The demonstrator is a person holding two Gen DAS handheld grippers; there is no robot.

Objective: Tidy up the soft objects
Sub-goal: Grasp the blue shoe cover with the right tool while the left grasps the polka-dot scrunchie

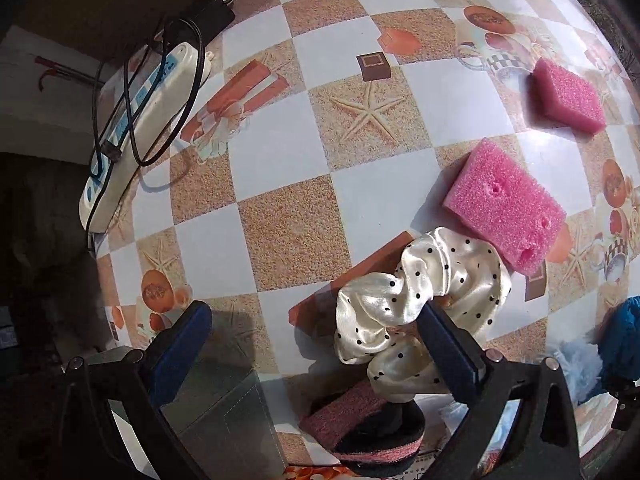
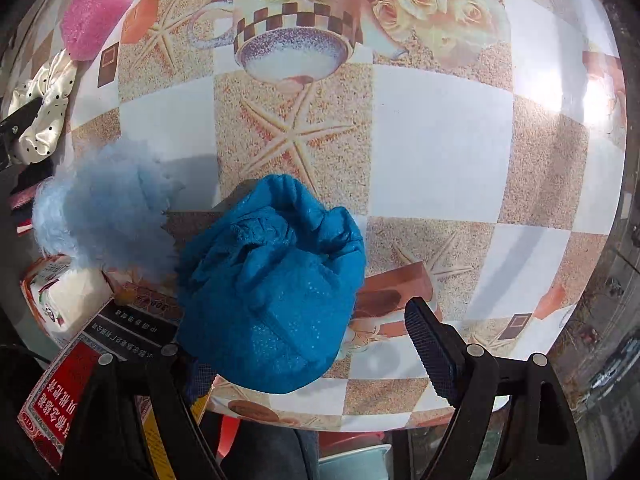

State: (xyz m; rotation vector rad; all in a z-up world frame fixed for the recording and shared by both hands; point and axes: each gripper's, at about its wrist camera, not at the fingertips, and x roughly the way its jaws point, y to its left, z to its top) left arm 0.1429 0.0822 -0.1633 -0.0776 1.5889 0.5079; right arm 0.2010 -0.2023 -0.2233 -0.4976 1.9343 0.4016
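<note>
In the left wrist view my left gripper point(image 1: 312, 312) stands open over the table. Its right finger point(image 1: 448, 344) pokes into a white satin scrunchie with black dots point(image 1: 404, 292); the left finger is well apart from it. Two pink sponges point(image 1: 508, 204) point(image 1: 568, 96) lie beyond the scrunchie, and a pink-and-black headband point(image 1: 360, 428) lies below it. In the right wrist view my right gripper point(image 2: 308, 320) is open around a crumpled teal cloth point(image 2: 276, 280). The right finger point(image 2: 432, 348) is clear of the cloth, which hides the left one. A light blue fluffy scrunchie point(image 2: 108, 208) lies left of the cloth.
A white power strip with black cables point(image 1: 140, 120) lies at the table's left edge. A tissue pack point(image 2: 72, 300) and a red printed box point(image 2: 80, 380) sit at the near left in the right wrist view. The table edge point(image 2: 360, 424) runs just below the teal cloth.
</note>
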